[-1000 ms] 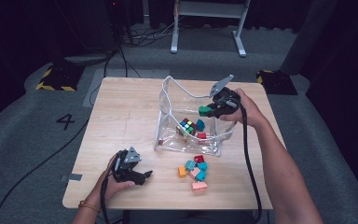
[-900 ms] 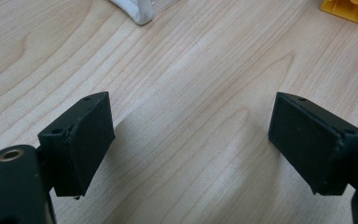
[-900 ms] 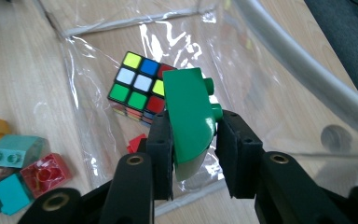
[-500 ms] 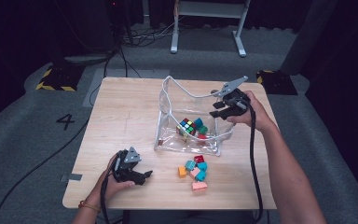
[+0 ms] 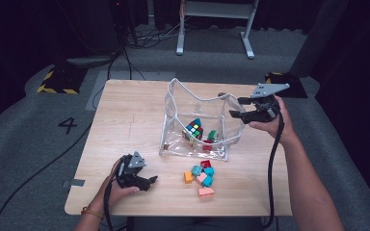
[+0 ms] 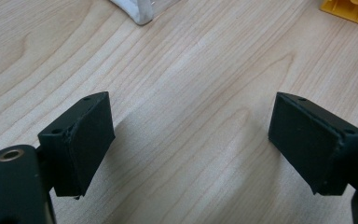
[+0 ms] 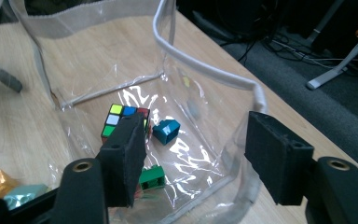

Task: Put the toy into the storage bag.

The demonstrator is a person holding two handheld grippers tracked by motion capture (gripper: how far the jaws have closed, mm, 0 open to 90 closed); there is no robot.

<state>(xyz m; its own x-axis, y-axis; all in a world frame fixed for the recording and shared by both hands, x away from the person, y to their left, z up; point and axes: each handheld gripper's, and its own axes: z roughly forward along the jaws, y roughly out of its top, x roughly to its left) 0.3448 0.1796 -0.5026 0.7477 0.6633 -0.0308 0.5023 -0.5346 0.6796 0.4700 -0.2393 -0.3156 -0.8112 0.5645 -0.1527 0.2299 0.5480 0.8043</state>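
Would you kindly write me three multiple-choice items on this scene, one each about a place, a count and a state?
1. Where does the puzzle cube lie?
A. inside the clear bag
B. on the floor
C. between the left gripper's jaws

2. How many small blocks lie loose on the table in front of the bag?
A. one
B. about six
C. over twenty

3. How do the jaws of the right gripper stand?
A. shut on a block
B. shut on the bag's rim
C. open, holding nothing

Answers: 1 A, the cube shows through the bag's clear wall. 2 B, the high view shows a small cluster. 3 C, the right gripper view shows a wide gap between its jaws.
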